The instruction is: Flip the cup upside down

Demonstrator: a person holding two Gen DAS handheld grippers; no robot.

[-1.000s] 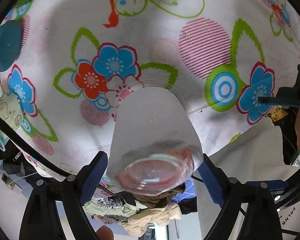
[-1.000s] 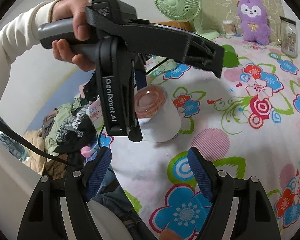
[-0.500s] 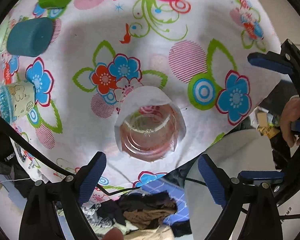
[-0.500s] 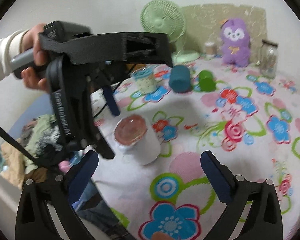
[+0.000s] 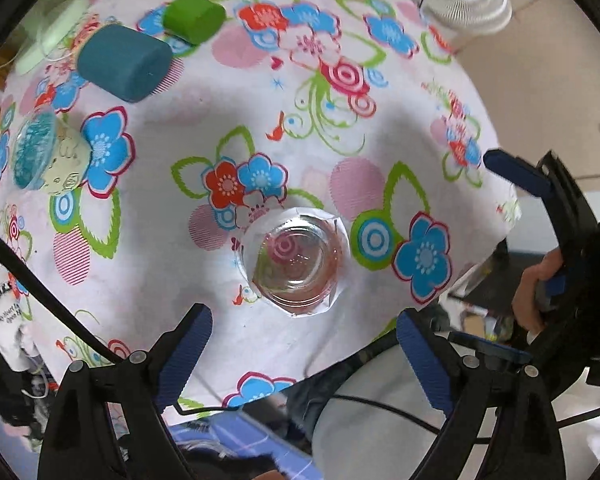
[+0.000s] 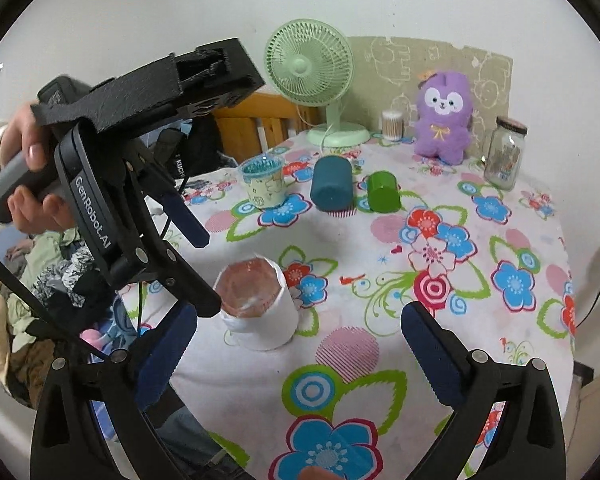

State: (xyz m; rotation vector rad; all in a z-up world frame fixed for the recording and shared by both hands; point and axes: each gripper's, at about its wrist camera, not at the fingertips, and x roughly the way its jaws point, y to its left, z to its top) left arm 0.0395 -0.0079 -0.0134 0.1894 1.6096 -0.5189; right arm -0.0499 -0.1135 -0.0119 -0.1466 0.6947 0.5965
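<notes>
A clear glass cup with a white paper sleeve [image 6: 258, 306] stands upside down on the flowered tablecloth near the table's near-left edge, its pinkish base facing up. In the left wrist view the cup [image 5: 294, 260] is seen from straight above. My left gripper [image 5: 302, 360] is open and empty, raised above the cup; it also shows in the right wrist view [image 6: 188, 256], up and to the left of the cup. My right gripper [image 6: 298, 356] is open and empty, low at the near edge, with the cup just beyond its left finger.
A teal cup [image 6: 332, 184] and a green cup [image 6: 383, 192] stand upside down farther back, next to a cartoon-print cup [image 6: 264, 182]. A green fan [image 6: 314, 76], a purple plush [image 6: 444, 116] and a glass jar [image 6: 504, 152] line the far side. Clothes [image 6: 40, 276] pile left of the table.
My left gripper let go of the cup and rose well above it. The cup stays standing upside down on the cloth. My right gripper pulled back and up.
</notes>
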